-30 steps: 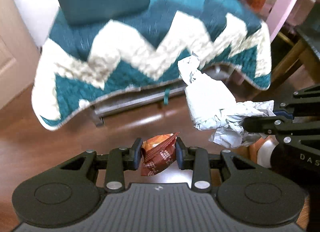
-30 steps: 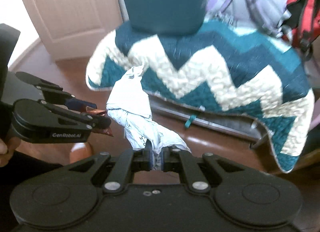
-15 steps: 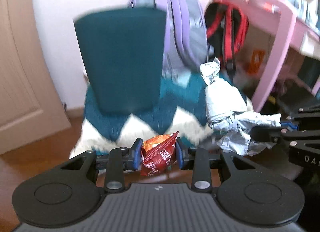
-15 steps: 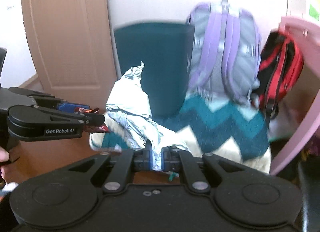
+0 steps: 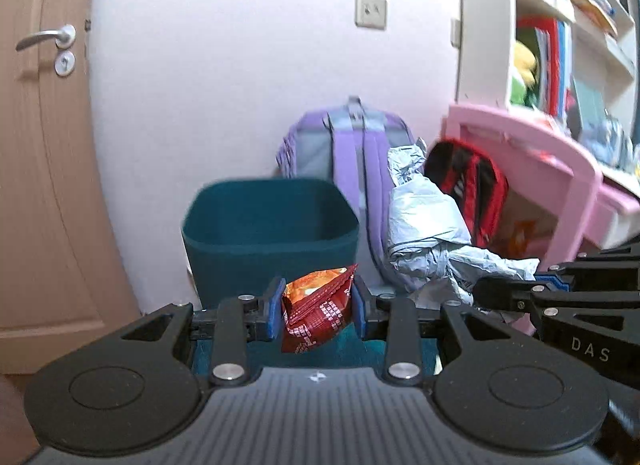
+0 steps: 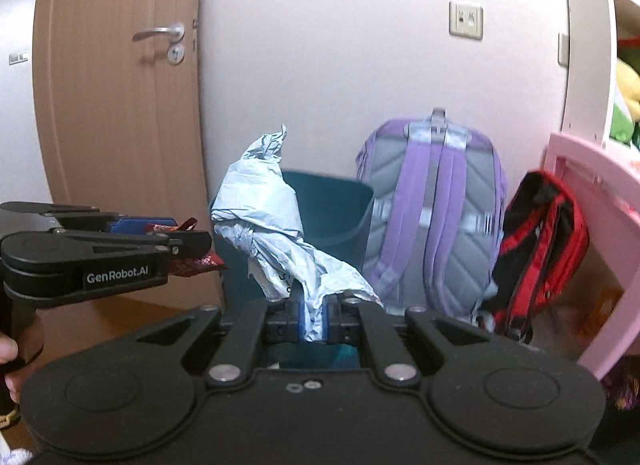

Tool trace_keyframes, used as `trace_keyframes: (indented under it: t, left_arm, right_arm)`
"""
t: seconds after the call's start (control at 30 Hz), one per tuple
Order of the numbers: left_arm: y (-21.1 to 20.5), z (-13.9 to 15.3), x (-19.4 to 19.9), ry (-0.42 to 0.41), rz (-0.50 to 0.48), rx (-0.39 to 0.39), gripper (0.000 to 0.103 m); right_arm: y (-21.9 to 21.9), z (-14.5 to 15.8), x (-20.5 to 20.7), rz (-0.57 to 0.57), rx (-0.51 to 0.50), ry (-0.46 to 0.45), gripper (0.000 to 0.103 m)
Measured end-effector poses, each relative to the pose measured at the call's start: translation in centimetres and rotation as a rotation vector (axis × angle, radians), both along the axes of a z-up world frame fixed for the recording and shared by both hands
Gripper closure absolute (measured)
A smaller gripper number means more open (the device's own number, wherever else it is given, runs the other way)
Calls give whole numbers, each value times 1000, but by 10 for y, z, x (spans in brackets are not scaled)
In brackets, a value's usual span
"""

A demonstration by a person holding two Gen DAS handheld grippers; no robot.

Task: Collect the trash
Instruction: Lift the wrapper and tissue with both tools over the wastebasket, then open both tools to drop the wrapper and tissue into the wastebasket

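bin (image 5: 270, 233) before wall | backpack (image 5: 352, 153) right-behind | second bag (image 5: 474, 189) seemingly under desk (image 5: 532, 153)

Bin (image 5: 270, 221) mouth stands open; backpack (image 5: 352, 153) crowds its right

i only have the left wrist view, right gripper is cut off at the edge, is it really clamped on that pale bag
Observer: Yes, the right gripper is shut on the crumpled pale plastic bag.
Operator: anything left of me that i can't see
Observer: A hand grips the handle of the left gripper.
Operator: is the teal bin blocked
Observer: From the right wrist view, the bag partly hides the teal bin.
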State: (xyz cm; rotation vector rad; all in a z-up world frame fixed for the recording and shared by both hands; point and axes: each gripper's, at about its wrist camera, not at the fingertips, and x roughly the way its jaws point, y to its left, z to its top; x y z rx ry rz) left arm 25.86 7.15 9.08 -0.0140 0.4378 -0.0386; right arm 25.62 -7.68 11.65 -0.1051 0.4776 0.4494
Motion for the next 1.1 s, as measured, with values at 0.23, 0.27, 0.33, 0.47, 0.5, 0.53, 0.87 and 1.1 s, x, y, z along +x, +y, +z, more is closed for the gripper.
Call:
trace_keyframes:
  t: [0.23,0.27,0.33,0.47,0.5,0.53,0.87,1.1]
  left_arm:
    - [24,26,44,-37,37,-29,70]
    - [28,28,52,-36,43,-38,70]
    - [37,29,73,-27,45,-61,70]
    - [50,25,111,-5,60,-85,70]
    - [53,22,120,2,64,-88,70]
    - [55,19,129,10,66,-93,70]
    - [69,-26,197,145,100,-82,70]
    - [72,-51,217,234,96,-99,70]
  right_arm:
    - [20,15,48,-17,-19,-21,97]
    - [25,15,57,-20,-21,-15,97]
    - [34,12,74,-27,-31,-5,97]
    - [53,0,108,-34,-60,20,97]
    - [58,-4,116,-37,-69,25,97]
    - [63,-8,123,-38,-77,32,97]
    - [93,-45,179,-35,-139,123,97]
    - [97,-57,185,-32,-169,153,92]
